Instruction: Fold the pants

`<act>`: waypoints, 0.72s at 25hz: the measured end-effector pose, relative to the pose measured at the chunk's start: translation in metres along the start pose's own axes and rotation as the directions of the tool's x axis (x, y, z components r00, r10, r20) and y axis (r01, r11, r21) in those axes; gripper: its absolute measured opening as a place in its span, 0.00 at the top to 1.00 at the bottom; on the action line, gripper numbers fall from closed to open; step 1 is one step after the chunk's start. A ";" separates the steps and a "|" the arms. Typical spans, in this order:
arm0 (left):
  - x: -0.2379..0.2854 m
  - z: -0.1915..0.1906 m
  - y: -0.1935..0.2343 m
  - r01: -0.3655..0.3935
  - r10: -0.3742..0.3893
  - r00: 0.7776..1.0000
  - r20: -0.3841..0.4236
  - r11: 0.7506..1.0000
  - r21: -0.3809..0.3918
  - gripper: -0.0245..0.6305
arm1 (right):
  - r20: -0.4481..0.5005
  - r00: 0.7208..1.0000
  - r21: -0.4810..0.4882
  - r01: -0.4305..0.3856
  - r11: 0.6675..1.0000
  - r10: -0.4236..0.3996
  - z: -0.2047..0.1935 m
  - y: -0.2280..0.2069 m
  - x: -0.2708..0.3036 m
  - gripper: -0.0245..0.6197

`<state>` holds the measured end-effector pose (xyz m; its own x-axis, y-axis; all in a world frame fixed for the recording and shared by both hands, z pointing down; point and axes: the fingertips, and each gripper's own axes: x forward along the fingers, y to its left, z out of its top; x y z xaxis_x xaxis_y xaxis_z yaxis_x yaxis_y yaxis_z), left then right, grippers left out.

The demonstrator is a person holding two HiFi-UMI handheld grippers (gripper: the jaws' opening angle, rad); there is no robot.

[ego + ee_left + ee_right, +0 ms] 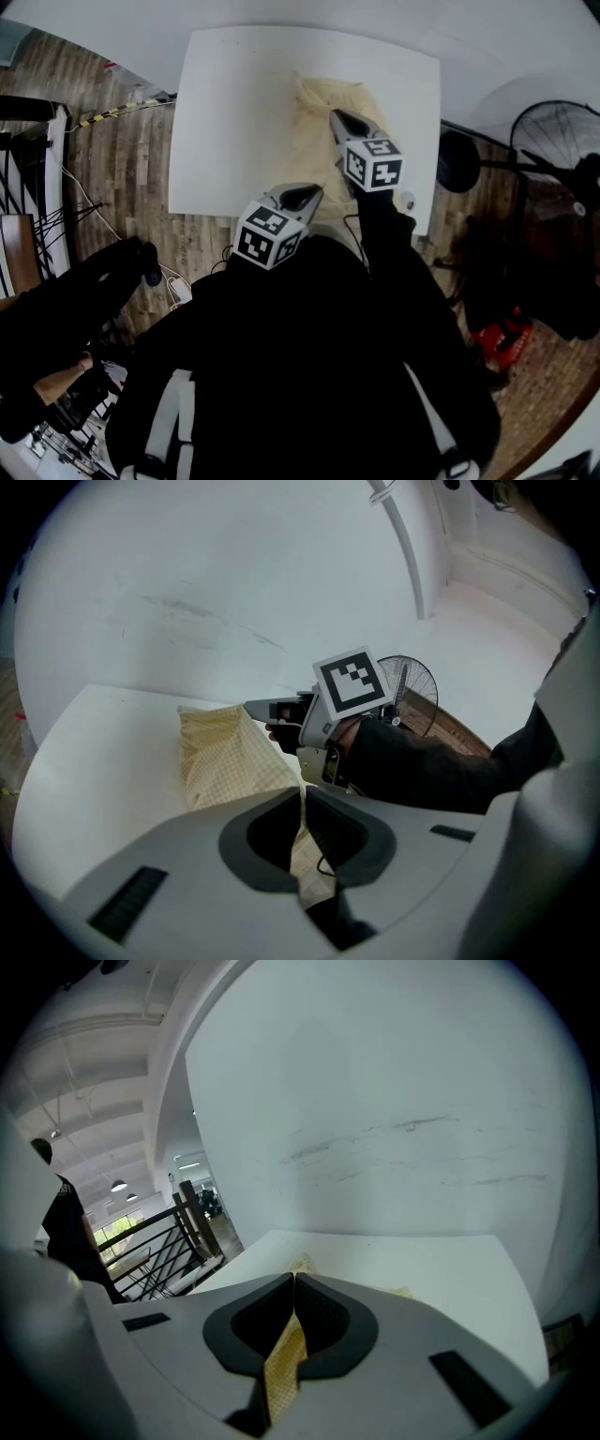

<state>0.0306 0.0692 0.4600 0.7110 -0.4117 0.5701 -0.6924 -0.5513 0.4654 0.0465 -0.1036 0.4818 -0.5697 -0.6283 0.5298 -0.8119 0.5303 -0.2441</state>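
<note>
Cloth sits pinched in both pairs of jaws. In the left gripper view we see the left gripper (302,797) closed, its two dark pads meeting on a narrow strip of the pale yellow checked pants (220,757); the strip runs down between the pads toward the camera. The right gripper (293,1283) is closed in the same way in its own view, with a band of the same yellow fabric caught in the seam between its pads and hanging below them.

Beyond the left jaws, the rest of the pants lies bunched in a low heap on the white table (234,112). The right gripper reaches in from the right just above that heap, its marker cube (352,683) tilted up and a dark sleeve (422,761) behind it.

From the head view we find the pants on the right half of the table, running from near the far edge back toward the near edge (the left half of the tabletop is bare white). The left gripper is at the near edge of the table, and the right gripper is farther in, over the cloth. The two are near each other but apart.

Around the table we see wooden floor (122,159), and a standing fan (561,141) off to the right. A dark railing (178,1232) shows at the left of the right gripper view.
</note>
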 end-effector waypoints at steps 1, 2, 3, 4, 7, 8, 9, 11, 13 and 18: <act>0.003 0.000 -0.003 0.008 -0.008 1.000 -0.004 1.000 0.001 0.93 | 0.001 1.000 0.004 0.004 1.000 -0.004 0.000 -0.003 -0.002 0.95; 0.006 0.001 -0.006 0.015 -0.015 1.000 -0.008 1.000 0.001 0.93 | 0.002 1.000 0.007 0.008 1.000 -0.008 -0.001 -0.006 -0.004 0.95; 0.009 0.001 -0.009 0.024 -0.024 1.000 -0.012 1.000 0.001 0.93 | 0.003 1.000 0.010 0.011 1.000 -0.011 -0.001 -0.009 -0.006 0.95; 0.012 0.001 -0.011 0.032 -0.032 0.999 -0.016 0.999 0.000 0.93 | 0.004 1.000 0.012 0.014 1.000 -0.014 -0.002 -0.013 -0.008 0.95; 0.022 0.001 -0.021 0.053 -0.054 0.998 -0.030 0.999 -0.004 0.93 | 0.005 1.000 0.021 0.021 1.000 -0.021 -0.006 -0.024 -0.014 0.95; 0.026 0.001 -0.023 0.059 -0.059 0.998 -0.034 0.998 -0.007 0.93 | 0.005 1.000 0.026 0.022 0.999 -0.023 -0.007 -0.028 -0.016 0.95; 0.029 0.001 -0.025 0.064 -0.064 0.997 -0.038 0.998 -0.011 0.93 | 0.004 1.000 0.029 0.024 0.999 -0.024 -0.009 -0.032 -0.017 0.95; 0.036 0.001 -0.029 0.072 -0.073 0.996 -0.043 0.997 -0.020 0.93 | 0.003 1.000 0.035 0.028 0.999 -0.028 -0.012 -0.039 -0.019 0.95; 0.042 0.003 -0.033 0.080 -0.081 0.996 -0.048 0.996 -0.024 0.93 | 0.002 1.000 0.039 0.031 0.999 -0.031 -0.013 -0.046 -0.022 0.95; 0.061 0.008 -0.045 0.108 -0.110 0.992 -0.055 0.993 -0.041 0.93 | -0.001 0.999 0.055 0.042 0.998 -0.042 -0.018 -0.066 -0.029 0.95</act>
<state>0.1063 0.0634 0.4685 0.7748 -0.3080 0.5521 -0.6164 -0.5624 0.5511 0.1183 -0.1105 0.4969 -0.5352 -0.6491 0.5406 -0.8407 0.4714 -0.2664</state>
